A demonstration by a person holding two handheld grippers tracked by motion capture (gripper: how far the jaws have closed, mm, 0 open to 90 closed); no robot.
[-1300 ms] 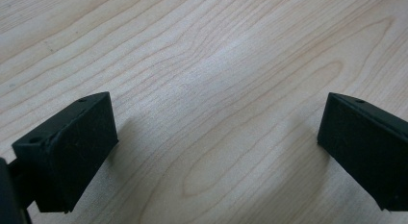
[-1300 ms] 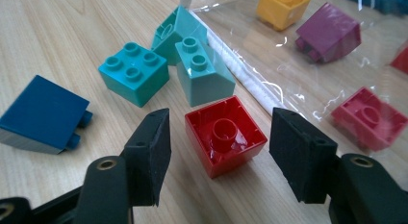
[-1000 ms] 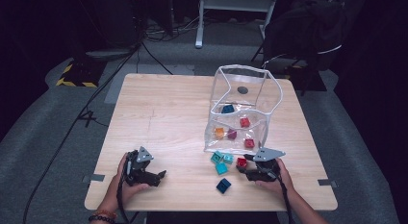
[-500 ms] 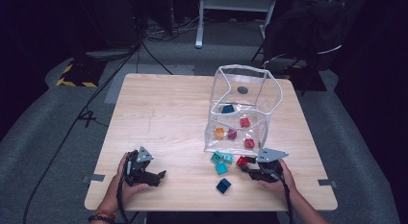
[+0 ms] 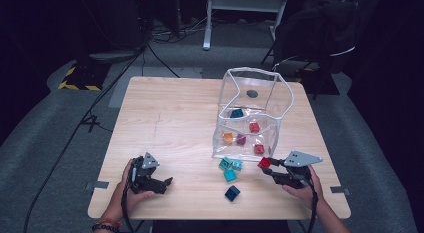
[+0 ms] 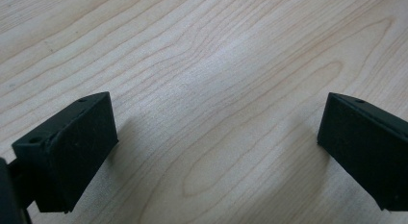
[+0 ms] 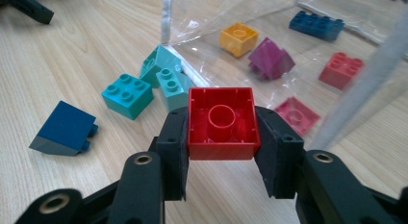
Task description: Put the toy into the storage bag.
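My right gripper (image 5: 268,168) is shut on a red brick (image 5: 264,163), held just off the table near the bag's front right corner. Its jaws have just been closing, and in the right gripper view both pads press the sides of the red brick (image 7: 221,123), whose hollow underside faces the camera. The clear plastic bag (image 5: 255,78) stands open behind it, holding blue, orange, purple and two red bricks. My left gripper (image 5: 167,183) rests at the table's front left, open, with bare wood between its fingers (image 6: 72,147).
Three teal bricks (image 5: 230,168) lie clustered in front of the bag, and a dark blue brick (image 5: 232,193) sits nearer the front edge. The wooden table (image 5: 170,118) has free room on its left half. A chair and cables stand beyond the far edge.
The right gripper closed on the red brick and lifted it, shifting slightly to the right. The left gripper stayed where it was.
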